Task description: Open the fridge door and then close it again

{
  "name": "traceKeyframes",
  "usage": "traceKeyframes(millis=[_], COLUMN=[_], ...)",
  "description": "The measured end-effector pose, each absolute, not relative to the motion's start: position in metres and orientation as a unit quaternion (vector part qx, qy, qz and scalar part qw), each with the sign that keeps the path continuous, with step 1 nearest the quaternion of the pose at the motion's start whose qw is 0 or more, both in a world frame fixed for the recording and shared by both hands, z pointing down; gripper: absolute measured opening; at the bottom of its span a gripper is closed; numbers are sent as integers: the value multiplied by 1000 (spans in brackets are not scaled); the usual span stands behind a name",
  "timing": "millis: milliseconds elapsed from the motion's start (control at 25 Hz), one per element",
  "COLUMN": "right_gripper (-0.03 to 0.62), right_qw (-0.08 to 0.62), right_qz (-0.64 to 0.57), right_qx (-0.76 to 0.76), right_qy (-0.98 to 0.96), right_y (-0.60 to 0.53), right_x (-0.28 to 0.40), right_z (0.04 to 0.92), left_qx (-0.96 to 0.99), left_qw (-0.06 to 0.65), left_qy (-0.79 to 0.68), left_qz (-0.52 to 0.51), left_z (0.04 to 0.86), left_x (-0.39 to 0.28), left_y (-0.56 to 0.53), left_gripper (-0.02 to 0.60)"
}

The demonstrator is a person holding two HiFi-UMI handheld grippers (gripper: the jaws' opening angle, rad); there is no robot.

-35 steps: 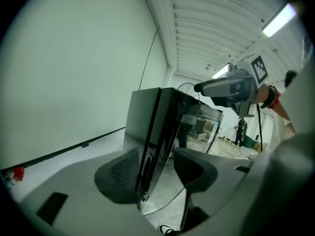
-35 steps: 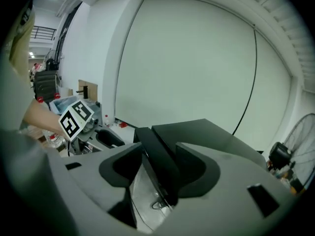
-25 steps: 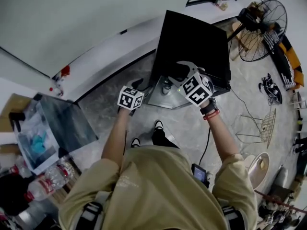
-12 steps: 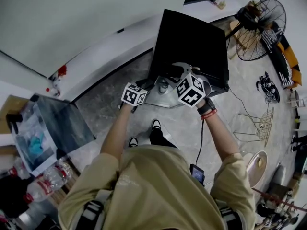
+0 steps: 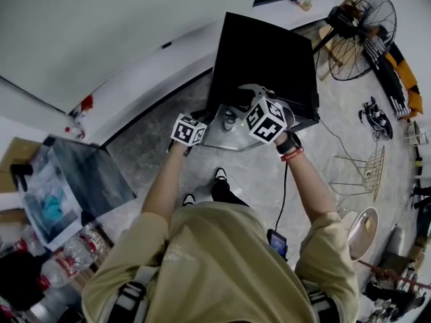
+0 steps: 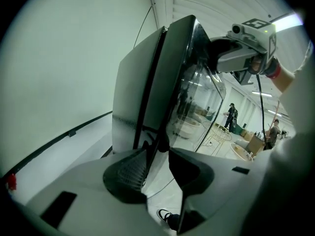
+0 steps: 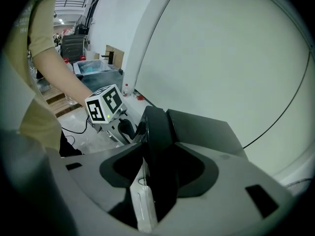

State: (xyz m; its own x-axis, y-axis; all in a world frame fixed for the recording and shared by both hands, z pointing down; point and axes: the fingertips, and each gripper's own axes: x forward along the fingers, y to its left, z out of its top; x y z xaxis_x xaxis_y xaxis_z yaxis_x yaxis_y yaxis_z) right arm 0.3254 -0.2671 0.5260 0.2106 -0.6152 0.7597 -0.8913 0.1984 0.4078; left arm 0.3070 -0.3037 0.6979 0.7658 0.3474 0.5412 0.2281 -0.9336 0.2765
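Person (image 5: 222, 268) stands facing the fridge (image 5: 269, 56), shoes (image 5: 221, 175) just short of its front. Both arms reach forward and down toward it, elbows slightly bent. Left arm (image 5: 161, 187) goes to the fridge's front left corner, right arm (image 5: 306, 184) to its front top edge, wrist turned inward.

Left gripper (image 6: 158, 150) tilts gently down. Its jaws have just been closing, and the pads now sit against the upright side edge of the glass door (image 6: 197, 102), which runs up between them.

Right gripper (image 7: 160, 146) points more steeply down. Its jaws have also just been closing and now clamp the door's thick black top edge.

Door lies at the fridge front; ajar or shut, can't tell. Fridge stands on the floor (image 5: 269, 173) against the wall (image 5: 101, 32), with a fan (image 5: 363, 36) to its right.
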Motion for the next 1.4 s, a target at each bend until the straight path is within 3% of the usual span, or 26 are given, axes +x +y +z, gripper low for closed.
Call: traceKeyframes(millis=[1400], right_gripper=[213], right_qw=[492], right_qz=[166], right_qx=[626], right_qy=[-582], right_y=[-264], right_x=[318], right_z=[528], left_qx=[941], left_qw=[57], left_qy=[91], left_qz=[322], left_z=[699], left_x=[296], left_y=[-305], left_gripper=[121])
